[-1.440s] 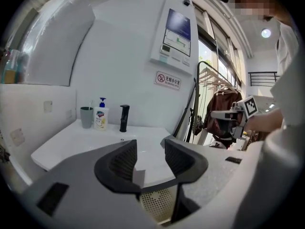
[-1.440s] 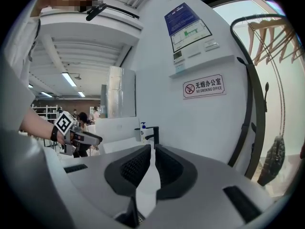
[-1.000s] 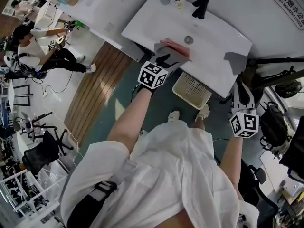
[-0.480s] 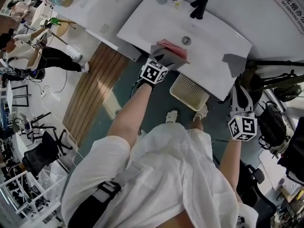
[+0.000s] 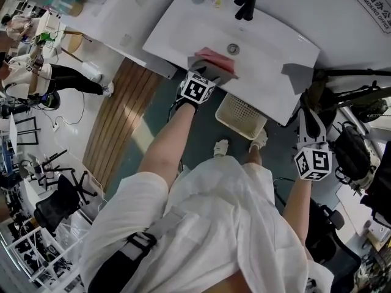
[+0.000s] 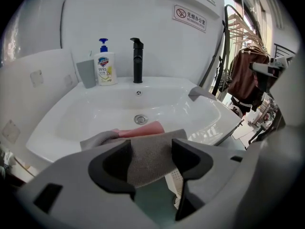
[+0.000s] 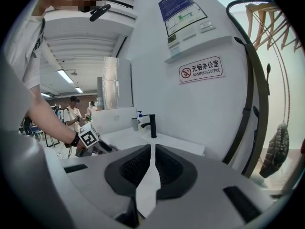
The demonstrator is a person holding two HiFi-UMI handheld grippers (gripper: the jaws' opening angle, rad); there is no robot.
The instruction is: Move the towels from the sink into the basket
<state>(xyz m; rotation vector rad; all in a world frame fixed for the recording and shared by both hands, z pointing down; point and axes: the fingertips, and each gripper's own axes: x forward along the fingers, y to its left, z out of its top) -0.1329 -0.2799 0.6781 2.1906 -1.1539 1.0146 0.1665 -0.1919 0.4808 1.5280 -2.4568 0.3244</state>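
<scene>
The jaws of the left gripper [image 6: 150,150] are seen spread wide, having just been opening, and a gray towel [image 6: 145,168] lies in the gap between them without being pinched by either pad. This towel is draped over the front edge of the sink [image 6: 71,123], with part of it hanging down outside the rim. A pink towel [image 6: 143,129] is lying just behind it, inside the basin, partly tucked under the gray one and near the drain [image 6: 140,119]. A second gray towel [image 6: 202,93] is laid over the sink's right edge, well apart from the first two.

The jaws of the right gripper [image 7: 151,147] are brought together, with only a thin slit left and nothing held between them. This gripper is kept off the sink's right end, clear of every towel.

The basket [image 5: 242,116] is found on the floor below the sink's front edge, between the two grippers in the head view; no towel can be made out in it.

At the sink's back edge a black faucet [image 6: 137,60] is mounted, with a soap bottle [image 6: 106,68] and a cup [image 6: 87,73] set to its left.
</scene>
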